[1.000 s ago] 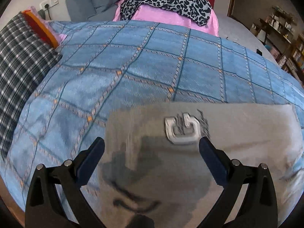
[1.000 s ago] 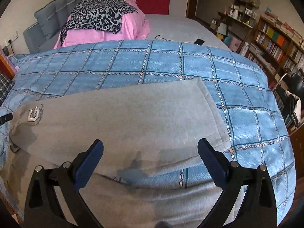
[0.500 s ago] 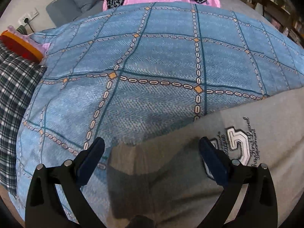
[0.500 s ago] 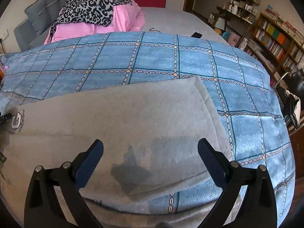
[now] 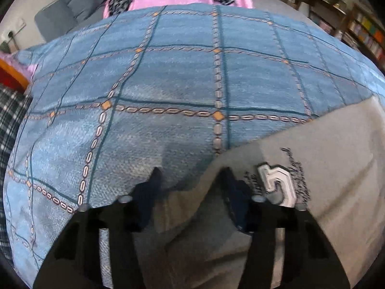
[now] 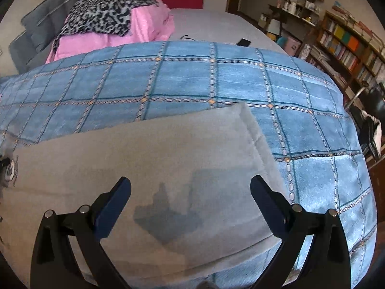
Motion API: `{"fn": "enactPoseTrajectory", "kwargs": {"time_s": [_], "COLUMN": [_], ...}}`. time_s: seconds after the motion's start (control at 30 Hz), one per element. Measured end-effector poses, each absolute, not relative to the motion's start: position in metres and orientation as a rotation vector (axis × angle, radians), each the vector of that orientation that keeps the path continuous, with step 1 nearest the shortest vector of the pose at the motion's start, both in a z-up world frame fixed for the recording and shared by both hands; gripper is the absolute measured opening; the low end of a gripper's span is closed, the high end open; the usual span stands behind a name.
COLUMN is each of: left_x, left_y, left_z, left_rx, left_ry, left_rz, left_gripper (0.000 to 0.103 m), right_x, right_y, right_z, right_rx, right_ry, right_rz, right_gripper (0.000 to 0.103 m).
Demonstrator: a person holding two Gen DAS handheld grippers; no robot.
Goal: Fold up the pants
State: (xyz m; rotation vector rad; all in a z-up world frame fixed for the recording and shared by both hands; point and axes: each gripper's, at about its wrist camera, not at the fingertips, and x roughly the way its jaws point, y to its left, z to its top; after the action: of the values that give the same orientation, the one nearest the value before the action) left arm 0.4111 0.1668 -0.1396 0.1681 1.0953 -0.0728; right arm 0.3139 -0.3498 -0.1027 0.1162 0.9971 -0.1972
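Grey sweatpants [image 6: 154, 159] lie folded lengthwise on a blue checked bedspread [image 6: 216, 82], with the cuff end at the right. In the left wrist view the pants [image 5: 336, 168] show a white letter logo [image 5: 276, 183]. My left gripper [image 5: 190, 185] sits low over the left corner of the pants, its jaws partly closed with the fabric corner between them. My right gripper [image 6: 190, 192] is open and empty, hovering above the pants near the cuff end.
A pink quilt with a leopard-print cloth [image 6: 108, 19] lies at the far side of the bed. A plaid cloth [image 5: 9, 130] is at the left edge. Bookshelves [image 6: 349, 45] stand at the right. A dark phone [image 6: 243, 42] lies on the grey sheet.
My left gripper has moved down to the left corner of the pants and its jaws have narrowed around it. My right gripper has drifted slightly lower and stayed open.
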Motion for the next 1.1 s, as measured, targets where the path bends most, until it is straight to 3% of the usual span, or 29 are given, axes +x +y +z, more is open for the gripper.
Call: {"fn": "enactPoseTrajectory", "kwargs": {"time_s": [0.03, 0.13, 0.27, 0.83, 1.1], "left_x": [0.408, 0.404, 0.401, 0.396, 0.401], "left_y": [0.162, 0.155, 0.155, 0.155, 0.153], "left_z": [-0.138, -0.137, -0.134, -0.121, -0.126], "left_rx": [0.186, 0.205, 0.183, 0.185, 0.201], "left_ry": [1.08, 1.068, 1.068, 1.066, 1.085], "left_rz": [-0.091, -0.106, -0.107, -0.09, -0.078], "left_gripper": [0.033, 0.016, 0.011, 0.01, 0.01], "right_x": [0.316, 0.325, 0.342, 0.421, 0.443], "right_y": [-0.356, -0.378, -0.409, -0.483, -0.487], "right_z": [-0.103, -0.106, -0.115, -0.162, -0.187], "right_rx": [0.12, 0.131, 0.151, 0.238, 0.296], "right_ry": [0.994, 0.982, 0.983, 1.022, 1.081], "right_rz": [-0.207, -0.254, -0.288, -0.269, -0.208], "right_gripper": [0.098, 0.098, 0.098, 0.098, 0.079]}}
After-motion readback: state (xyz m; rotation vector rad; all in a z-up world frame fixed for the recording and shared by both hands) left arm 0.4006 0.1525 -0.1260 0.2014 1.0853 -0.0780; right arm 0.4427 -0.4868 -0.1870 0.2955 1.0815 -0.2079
